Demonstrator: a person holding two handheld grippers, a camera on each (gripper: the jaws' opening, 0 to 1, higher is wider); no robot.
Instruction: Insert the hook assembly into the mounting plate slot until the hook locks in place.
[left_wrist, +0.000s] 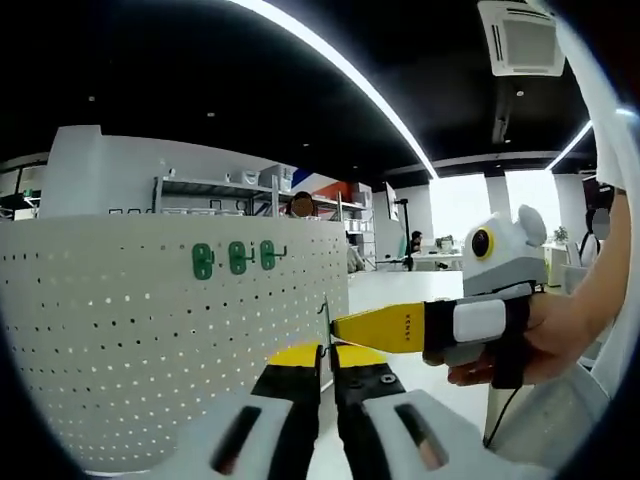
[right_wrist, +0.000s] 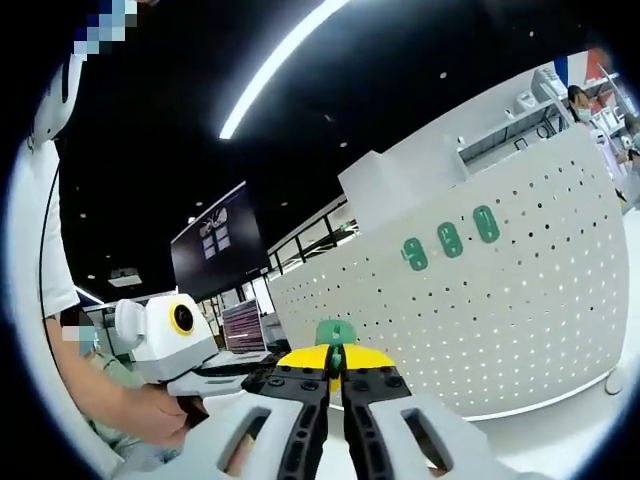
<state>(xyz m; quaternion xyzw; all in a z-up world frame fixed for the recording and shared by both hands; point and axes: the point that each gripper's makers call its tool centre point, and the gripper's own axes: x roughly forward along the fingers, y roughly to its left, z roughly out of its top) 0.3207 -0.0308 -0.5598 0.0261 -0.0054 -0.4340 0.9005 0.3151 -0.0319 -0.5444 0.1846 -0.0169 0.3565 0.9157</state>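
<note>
Yellow-tipped jaws of the left gripper are rising from 6 o'clock in the left gripper view, pressing together on a thin metal hook that is standing up between the tips. From 3 o'clock the right gripper is reaching in, its yellow tip touching that same hook while a hand is gripping its handle. Beyond, at 9 o'clock, a white pegboard is carrying 3 green hooks in a row.

Turning to the right gripper view, the right gripper's jaws are closing on a green hook assembly at 6 o'clock. The pegboard is curving away at 3 o'clock, well apart from the part.

Doing this step well probably means squaring the green plate to the board, aiming beside the mounted row, and pushing straight until it seats.

Overhead, strip lights are crossing a dark ceiling; shelving, desks and monitors are filling the open office behind.
</note>
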